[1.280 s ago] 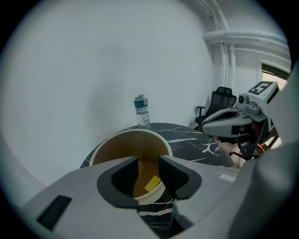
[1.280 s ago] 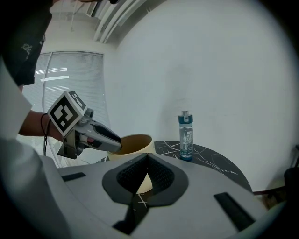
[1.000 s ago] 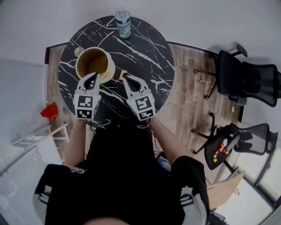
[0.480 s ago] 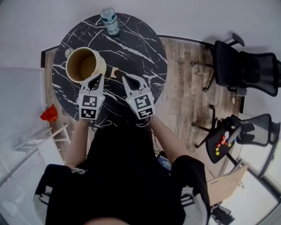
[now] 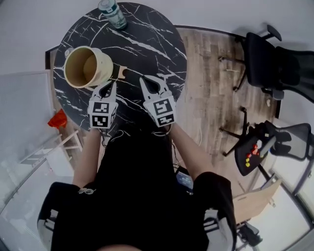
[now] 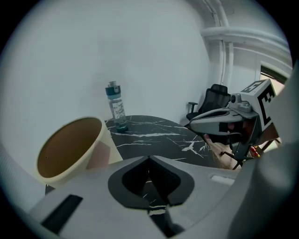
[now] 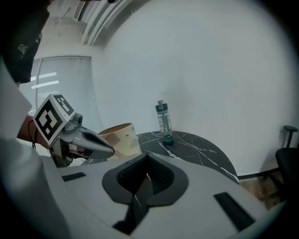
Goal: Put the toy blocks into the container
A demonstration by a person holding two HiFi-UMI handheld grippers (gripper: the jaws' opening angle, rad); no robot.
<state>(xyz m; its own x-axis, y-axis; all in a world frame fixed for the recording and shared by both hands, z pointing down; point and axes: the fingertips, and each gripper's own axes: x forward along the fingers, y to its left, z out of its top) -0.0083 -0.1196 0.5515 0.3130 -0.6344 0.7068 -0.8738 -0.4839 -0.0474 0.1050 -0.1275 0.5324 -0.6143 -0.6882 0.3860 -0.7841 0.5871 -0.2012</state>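
A cream container [image 5: 83, 66] stands open-topped on the left of the round black marble table [image 5: 147, 44]. One small tan block [image 5: 121, 72] lies on the table against the container's right side. My left gripper [image 5: 110, 85] is shut and empty, just near of the container and block. My right gripper [image 5: 151, 82] is shut too, empty, over the table's near edge. In the left gripper view the container [image 6: 70, 147] is at the left beyond the left gripper [image 6: 149, 158]. The right gripper view has the container [image 7: 120, 137] beyond the right gripper [image 7: 147, 156]; its inside is hidden.
A water bottle [image 5: 112, 12] stands at the table's far edge. A small pale round thing [image 5: 68, 50] sits behind the container. Black office chairs [image 5: 274, 59] stand on the wood floor to the right. A red object [image 5: 58, 119] lies on the floor at the left.
The head camera has swung, so the table sits higher and further left in view. Both grippers have drawn back a little from the container toward the person, still shut.
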